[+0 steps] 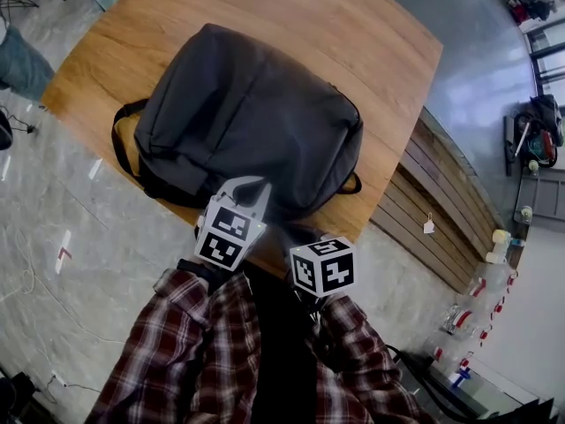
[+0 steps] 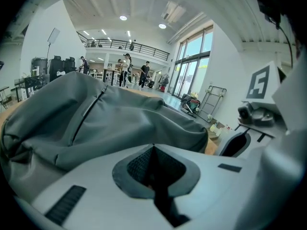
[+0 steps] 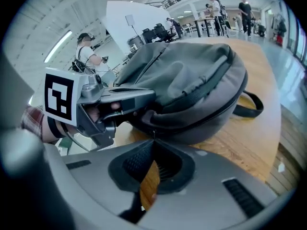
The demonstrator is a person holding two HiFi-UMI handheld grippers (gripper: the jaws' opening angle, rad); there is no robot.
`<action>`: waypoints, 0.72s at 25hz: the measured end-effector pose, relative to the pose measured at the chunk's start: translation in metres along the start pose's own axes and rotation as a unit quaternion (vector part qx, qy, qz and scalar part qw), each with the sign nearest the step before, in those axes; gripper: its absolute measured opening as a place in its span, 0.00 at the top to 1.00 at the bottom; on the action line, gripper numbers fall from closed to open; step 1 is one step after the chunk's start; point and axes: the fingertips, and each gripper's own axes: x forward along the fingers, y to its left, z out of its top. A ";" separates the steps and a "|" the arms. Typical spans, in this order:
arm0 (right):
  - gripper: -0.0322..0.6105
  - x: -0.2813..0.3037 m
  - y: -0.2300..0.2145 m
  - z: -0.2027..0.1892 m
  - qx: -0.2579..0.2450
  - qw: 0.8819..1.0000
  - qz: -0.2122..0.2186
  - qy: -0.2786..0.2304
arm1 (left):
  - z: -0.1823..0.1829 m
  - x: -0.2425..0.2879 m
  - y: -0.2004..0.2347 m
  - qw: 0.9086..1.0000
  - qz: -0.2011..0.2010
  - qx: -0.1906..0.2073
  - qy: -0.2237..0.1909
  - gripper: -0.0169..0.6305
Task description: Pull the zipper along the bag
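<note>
A dark grey backpack [image 1: 247,113] lies flat on the wooden table [image 1: 380,51]. My left gripper [image 1: 256,191] sits at the bag's near edge, its jaws closed on a fold of the fabric [image 2: 96,119]; the right gripper view shows its fingers [image 3: 144,98] pressed into the bag [image 3: 192,80]. Just right of it, my right gripper [image 1: 296,233] is at the same edge, mostly hidden under its marker cube. Its jaw tips [image 3: 153,141] meet on the small zipper pull [image 3: 152,134], where the zip line runs along the bag's side.
A black shoulder strap [image 1: 119,140] loops out at the bag's left and a carry loop [image 3: 249,104] at its other end. The table's near edge is right below my grippers. A slatted wooden bench [image 1: 441,201] stands to the right. People stand far off in the hall.
</note>
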 end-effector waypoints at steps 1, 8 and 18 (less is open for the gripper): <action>0.93 -0.003 -0.004 0.000 -0.002 1.000 -0.003 0.000 | 0.000 0.000 -0.001 1.000 -0.002 0.001 0.000 0.96; 0.93 -0.036 -0.073 0.006 -0.027 0.997 -0.072 -0.007 | -0.002 -0.001 -0.001 1.000 -0.012 0.012 -0.003 0.96; 0.93 -0.044 -0.186 0.066 -0.026 0.990 -0.141 -0.018 | -0.004 -0.001 -0.002 0.999 -0.033 0.018 0.000 0.96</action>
